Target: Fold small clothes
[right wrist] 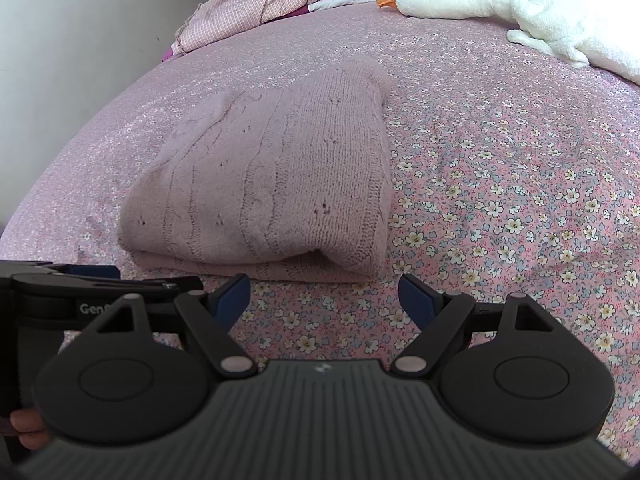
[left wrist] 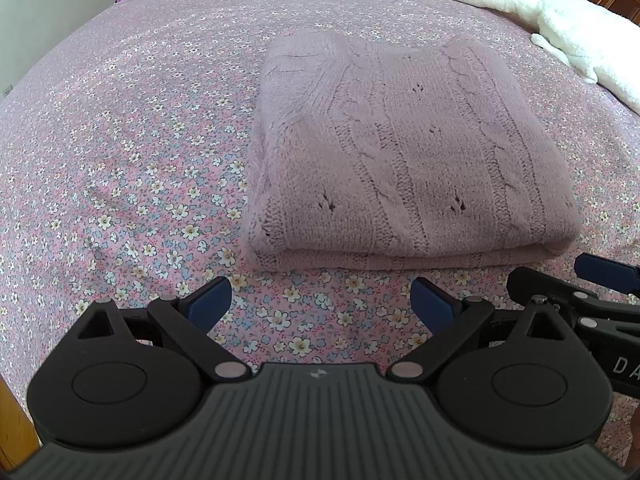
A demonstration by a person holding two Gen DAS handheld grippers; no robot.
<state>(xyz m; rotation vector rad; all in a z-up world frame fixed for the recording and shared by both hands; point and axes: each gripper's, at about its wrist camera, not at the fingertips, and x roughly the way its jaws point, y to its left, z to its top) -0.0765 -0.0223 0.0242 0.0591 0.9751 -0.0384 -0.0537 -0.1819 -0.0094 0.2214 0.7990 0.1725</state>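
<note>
My left gripper (left wrist: 320,298): jaws apart, nothing between them.
My right gripper (right wrist: 324,298): jaws apart, nothing held.
Sweater (left wrist: 400,152): folded, on the flowered bedsheet (left wrist: 120,184), just beyond both grippers.
Plush goose (right wrist: 520,12): far side.

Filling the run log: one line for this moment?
sweater: folded on bed | left hand-held gripper: open, empty | right hand-held gripper: open, empty

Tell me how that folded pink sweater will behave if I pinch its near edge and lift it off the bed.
The sweater is soft cable knit, so it will probably sag and droop rather than lift flat. Its stacked layers show at the near edge; pinching only the top one would likely unfold it. The fuzzy yarn should grip the pads and not slip, and it looks light for its bulk.
</note>
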